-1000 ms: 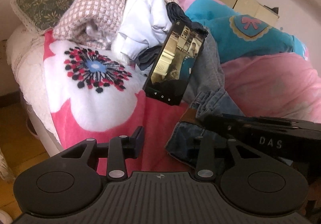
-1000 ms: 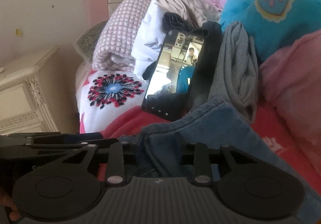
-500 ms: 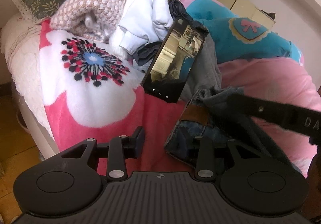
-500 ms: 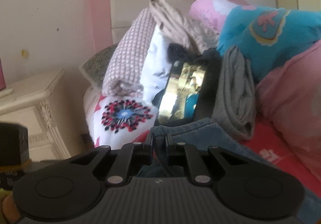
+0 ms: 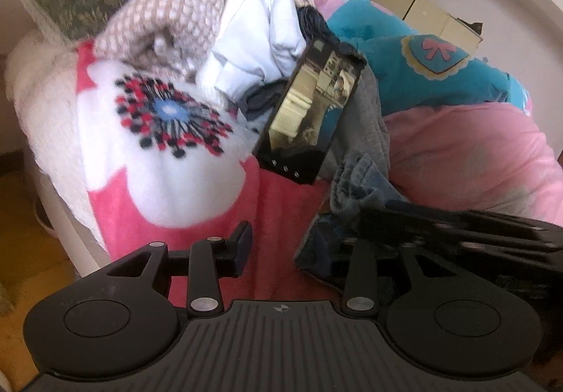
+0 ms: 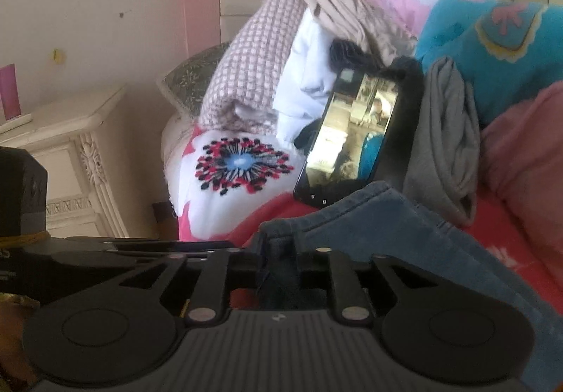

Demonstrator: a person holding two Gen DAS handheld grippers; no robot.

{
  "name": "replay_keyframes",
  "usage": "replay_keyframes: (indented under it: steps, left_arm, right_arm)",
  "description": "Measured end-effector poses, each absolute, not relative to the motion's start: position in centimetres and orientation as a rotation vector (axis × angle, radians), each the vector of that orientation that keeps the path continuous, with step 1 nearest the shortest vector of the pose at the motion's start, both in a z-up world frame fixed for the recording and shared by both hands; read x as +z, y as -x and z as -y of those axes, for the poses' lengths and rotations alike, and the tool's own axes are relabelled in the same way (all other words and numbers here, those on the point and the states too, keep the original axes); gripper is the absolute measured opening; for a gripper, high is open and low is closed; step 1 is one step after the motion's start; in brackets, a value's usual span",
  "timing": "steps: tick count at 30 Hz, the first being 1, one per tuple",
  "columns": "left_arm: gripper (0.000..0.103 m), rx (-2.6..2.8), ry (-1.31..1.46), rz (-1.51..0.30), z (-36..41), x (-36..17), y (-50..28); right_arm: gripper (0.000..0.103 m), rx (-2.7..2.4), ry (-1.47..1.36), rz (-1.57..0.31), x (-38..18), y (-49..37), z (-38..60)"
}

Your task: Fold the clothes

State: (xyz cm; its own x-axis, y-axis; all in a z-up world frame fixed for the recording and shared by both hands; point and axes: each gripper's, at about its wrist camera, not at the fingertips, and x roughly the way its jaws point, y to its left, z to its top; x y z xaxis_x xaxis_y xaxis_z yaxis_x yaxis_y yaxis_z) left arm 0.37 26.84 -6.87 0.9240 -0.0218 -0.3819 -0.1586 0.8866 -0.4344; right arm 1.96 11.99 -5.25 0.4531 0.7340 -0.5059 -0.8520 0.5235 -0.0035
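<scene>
The jeans [image 6: 404, 233] lie bunched on the bed just in front of the propped phone [image 6: 352, 142], their edge pinched in the right gripper [image 6: 279, 269], seemingly to carry a fold, while the left gripper [image 5: 299, 248] gapes wide beside them, gripping nothing.

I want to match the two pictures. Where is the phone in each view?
Left wrist: the phone stands right of centre, leaning on the clothes pile, above the jeans.
Right wrist: the phone is right of centre, just above the jeans.
Shared landmark: the flower print, left of the phone in both.
</scene>
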Motion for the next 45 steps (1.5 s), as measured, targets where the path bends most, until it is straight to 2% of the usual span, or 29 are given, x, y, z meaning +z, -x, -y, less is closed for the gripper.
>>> replay_keyframes:
  steps: [1, 3, 11, 17, 21, 26, 29, 31, 33, 38, 43, 45]
  left_arm:
    - [0.039, 0.079, 0.472, -0.385, -26.9, -6.7, -0.2]
    - [0.038, 0.092, 0.458, -0.375, -26.9, -6.2, 0.1]
    - [0.038, -0.180, 0.423, -0.266, -22.8, -1.0, -1.5]
    - [0.037, -0.227, 0.348, -0.422, -18.4, -3.3, -6.7]
    - [0.036, -0.163, 0.246, -0.492, -17.2, -5.2, -8.0]
    - [0.036, -0.112, 0.126, -0.477, -15.8, -5.6, -7.7]
    - [0.036, -0.086, 0.108, -0.476, -15.5, -5.9, -7.7]
    - [0.036, -0.068, 0.081, -0.472, -15.1, -6.2, -7.9]
    - [0.036, -0.051, 0.045, -0.461, -14.6, -6.4, -7.7]
    - [0.037, -0.015, -0.020, -0.419, -13.6, -7.0, -7.3]
    - [0.037, -0.006, -0.033, -0.417, -13.3, -7.0, -7.4]
    - [0.037, -0.007, -0.038, -0.418, -13.3, -7.0, -7.4]
  right_arm:
    - [0.040, 0.993, 0.259, -0.473, -4.8, -1.6, -11.5]
    - [0.044, 0.987, 0.207, -0.456, -3.8, -1.0, -9.5]
    - [0.045, 0.734, -0.125, -0.637, -4.3, 0.7, 4.6]
    - [0.043, 0.415, -0.256, -0.604, -3.9, 3.8, 16.0]
    - [0.039, 0.267, -0.228, -0.543, -2.4, 2.9, 21.1]
    - [0.033, 0.303, -0.228, -0.558, -3.4, -0.6, 23.2]
    - [0.032, 0.360, -0.097, -0.647, -7.9, -1.0, 21.7]
    - [0.031, 0.388, -0.033, -0.620, -10.2, -0.2, 21.5]
    - [0.028, 0.402, -0.006, -0.624, -9.0, -0.5, 21.9]
    - [0.028, 0.395, -0.059, -0.488, -5.2, -3.6, 24.0]
    - [0.025, 0.417, -0.092, -0.656, -10.8, -8.4, 25.1]
    - [0.024, 0.412, -0.107, -0.645, -9.2, -8.6, 25.7]
